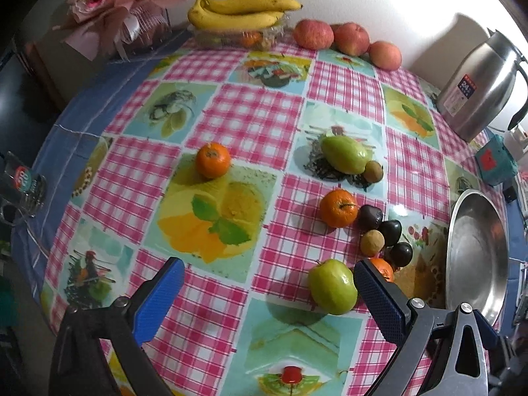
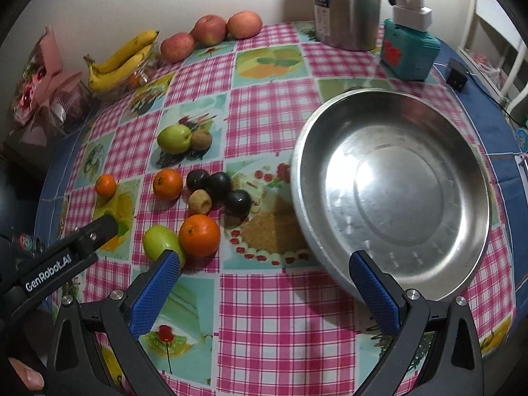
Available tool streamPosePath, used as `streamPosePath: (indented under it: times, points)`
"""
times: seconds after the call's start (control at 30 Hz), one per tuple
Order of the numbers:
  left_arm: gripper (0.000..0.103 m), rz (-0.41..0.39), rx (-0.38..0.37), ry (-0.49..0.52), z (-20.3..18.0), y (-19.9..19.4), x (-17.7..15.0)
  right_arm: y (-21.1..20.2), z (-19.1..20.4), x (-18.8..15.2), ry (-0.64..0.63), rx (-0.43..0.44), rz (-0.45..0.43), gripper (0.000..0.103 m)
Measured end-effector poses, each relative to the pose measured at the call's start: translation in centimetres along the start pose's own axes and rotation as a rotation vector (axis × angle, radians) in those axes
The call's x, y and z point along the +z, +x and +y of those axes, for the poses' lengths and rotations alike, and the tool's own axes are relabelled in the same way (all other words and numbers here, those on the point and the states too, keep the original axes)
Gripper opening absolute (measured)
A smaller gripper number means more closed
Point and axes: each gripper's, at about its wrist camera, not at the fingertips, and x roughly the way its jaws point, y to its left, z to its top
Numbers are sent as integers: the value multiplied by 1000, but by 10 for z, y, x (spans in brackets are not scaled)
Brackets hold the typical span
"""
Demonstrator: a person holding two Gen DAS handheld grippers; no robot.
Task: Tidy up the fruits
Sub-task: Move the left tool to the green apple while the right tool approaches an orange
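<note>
Loose fruit lies on the checked tablecloth: a green apple (image 1: 333,285) (image 2: 158,241), three oranges (image 1: 213,160) (image 1: 339,208) (image 2: 199,235), dark plums (image 1: 391,231) (image 2: 218,184), a brown kiwi (image 1: 372,242) and a second green apple (image 1: 345,153) with a kiwi (image 1: 373,171) beside it. An empty steel bowl (image 1: 475,257) (image 2: 389,181) stands to their right. My left gripper (image 1: 267,267) is open, its right finger just beside the near green apple. My right gripper (image 2: 264,259) is open above bare cloth, between the near fruit and the bowl's front rim.
Bananas (image 1: 237,11) on a clear box and three red apples (image 1: 351,38) line the back wall. A steel kettle (image 2: 346,6), a teal box (image 2: 409,49) and a black adapter (image 2: 457,74) stand at the back right. A wrapped bouquet (image 1: 109,10) sits at the far left.
</note>
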Motion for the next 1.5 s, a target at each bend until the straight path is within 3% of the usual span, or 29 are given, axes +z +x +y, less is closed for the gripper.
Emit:
streamPosePath:
  times: [0.13,0.23,0.33,0.67,0.93,1.2,1.4,1.5]
  points:
    - [100,46,-44,-29,-4,11,1,6,6,0,-11,-20,19,102]
    - [88,76,-86,-48,-8,18,0,6,5,0,-10,-33,24,102]
    - [83,112,-135,-72,-11,26,-2,5,1,1,1,-43,22,102]
    - [43,160,-211,-107,-20,41,-6,4,-15,2,39,-41,25,102]
    - [42,165,-218,-132,-14,39,-8,2,-17,2,45,-32,19,102]
    - [42,138,-139,-174,7,34,-6,6,-3,2,7,37,24,102]
    - [42,138,-122,-193,18,35,-4,13,10,6,-29,60,14,101]
    - [42,140,-122,-205,23,35,-5,21,18,9,-38,86,26,89]
